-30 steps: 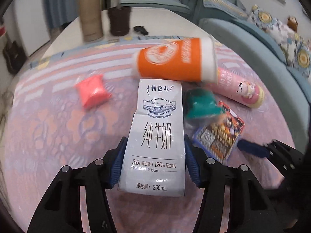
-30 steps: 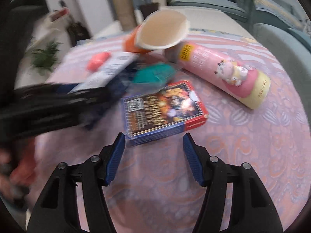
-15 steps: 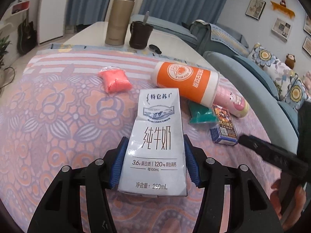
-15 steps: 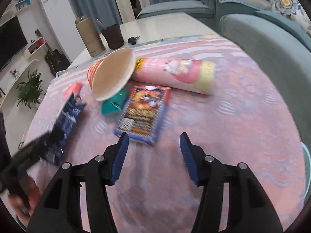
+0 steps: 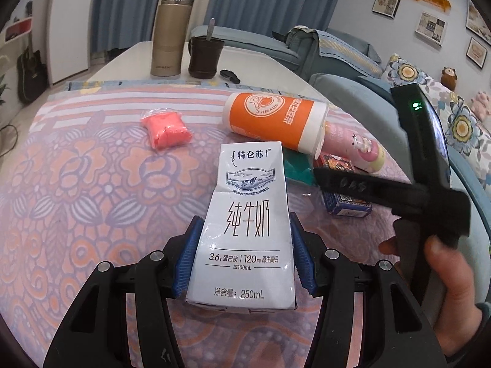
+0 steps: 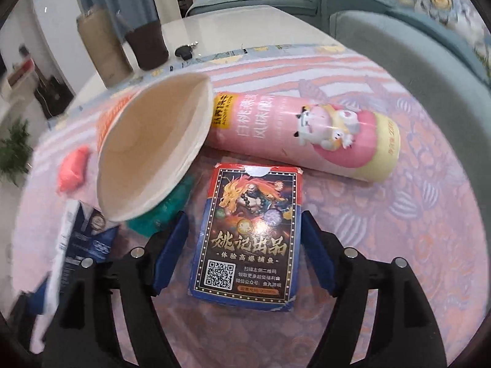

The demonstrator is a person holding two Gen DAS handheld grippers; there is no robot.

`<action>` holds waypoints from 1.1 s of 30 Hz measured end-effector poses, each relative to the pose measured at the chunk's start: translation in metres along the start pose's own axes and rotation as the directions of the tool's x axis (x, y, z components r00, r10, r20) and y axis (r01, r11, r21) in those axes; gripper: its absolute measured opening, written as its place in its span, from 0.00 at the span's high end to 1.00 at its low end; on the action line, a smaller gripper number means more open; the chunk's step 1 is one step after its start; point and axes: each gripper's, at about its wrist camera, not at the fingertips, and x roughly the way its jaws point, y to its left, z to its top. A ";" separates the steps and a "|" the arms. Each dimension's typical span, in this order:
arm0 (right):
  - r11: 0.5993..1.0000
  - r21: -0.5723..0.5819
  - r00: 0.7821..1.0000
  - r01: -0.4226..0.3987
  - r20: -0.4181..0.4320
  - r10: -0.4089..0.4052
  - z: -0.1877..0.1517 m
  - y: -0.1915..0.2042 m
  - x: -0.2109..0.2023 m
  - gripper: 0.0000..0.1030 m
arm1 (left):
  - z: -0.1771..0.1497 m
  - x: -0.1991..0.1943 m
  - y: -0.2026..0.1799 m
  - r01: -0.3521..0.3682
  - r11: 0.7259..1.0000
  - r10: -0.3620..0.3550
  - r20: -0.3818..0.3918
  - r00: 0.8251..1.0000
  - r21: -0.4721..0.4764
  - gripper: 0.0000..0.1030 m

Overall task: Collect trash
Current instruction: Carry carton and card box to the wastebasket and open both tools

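My left gripper (image 5: pixel 244 257) is shut on a white 250 mL milk carton (image 5: pixel 248 224) and holds it above the patterned tablecloth (image 5: pixel 76 184). My right gripper (image 6: pixel 242 245) is open, its jaws on either side of a blue and red card box (image 6: pixel 248 239) that lies flat on the cloth; I cannot tell if the pads touch it. An orange paper cup (image 5: pixel 273 119) lies on its side, its open mouth (image 6: pixel 153 150) facing the right wrist view. A pink can (image 6: pixel 307 132) lies behind the box. A green wrapper (image 6: pixel 165 211) and a pink packet (image 5: pixel 165 128) lie nearby.
A gold thermos (image 5: pixel 170 36), a dark mug (image 5: pixel 205 58) and a key fob (image 5: pixel 230 75) stand on the bare white table end at the back. A blue-grey sofa (image 5: pixel 353 92) runs along the right. The right hand-held gripper (image 5: pixel 429 184) shows at the left wrist view's right.
The left gripper has lifted the milk carton higher off the cloth. The right gripper has moved in onto the card box, which now sits between its jaws.
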 end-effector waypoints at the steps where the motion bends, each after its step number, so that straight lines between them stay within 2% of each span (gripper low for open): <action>1: 0.999 -0.028 1.000 0.021 0.002 -0.021 -0.002 0.004 0.000 0.33 | 0.000 0.000 -0.001 -0.003 1.000 0.003 0.000 1.000 0.003 0.49; 3: 0.998 -0.060 0.999 0.035 0.004 -0.035 -0.005 0.004 -0.001 0.41 | 0.000 0.001 -0.002 -0.016 1.000 0.016 -0.001 1.000 0.014 0.49; 6: 0.997 -0.076 1.000 -0.021 -0.008 0.020 -0.010 -0.007 -0.009 0.45 | 0.000 0.001 -0.008 -0.050 0.998 0.050 0.000 0.999 0.045 0.49; 8: 0.994 -0.071 0.996 -0.087 -0.026 0.085 -0.018 -0.019 -0.019 0.45 | -0.001 -0.003 -0.011 -0.067 0.996 0.066 0.017 0.998 0.051 0.49; 10: 0.988 -0.069 0.990 -0.141 -0.036 0.139 -0.029 -0.032 -0.031 0.45 | -0.004 -0.012 -0.013 -0.030 0.999 0.029 0.025 0.999 0.028 0.50; 14: 0.977 -0.068 0.980 -0.200 -0.032 0.198 -0.050 -0.057 -0.058 0.45 | -0.010 -0.033 -0.034 0.034 0.999 -0.035 0.039 0.999 0.018 0.50; 18: 0.969 -0.008 0.969 -0.245 0.023 0.245 -0.056 -0.097 -0.092 0.45 | -0.004 -0.052 -0.069 0.105 0.994 -0.107 0.059 0.992 0.041 0.50; 22: 0.969 0.058 0.963 -0.239 0.142 0.228 -0.059 -0.148 -0.139 0.45 | 0.007 -0.069 -0.118 0.156 0.982 -0.166 0.092 0.982 0.104 0.50; 28: 0.971 0.183 0.939 -0.154 0.335 0.085 -0.085 -0.241 -0.193 0.45 | 0.018 -0.087 -0.209 0.194 0.956 -0.228 0.141 0.963 0.220 0.50; 33: 0.941 0.320 0.938 -0.107 0.347 -0.011 -0.107 -0.316 -0.201 0.45 | 0.024 -0.078 -0.289 0.261 0.912 -0.302 0.088 0.949 0.317 0.50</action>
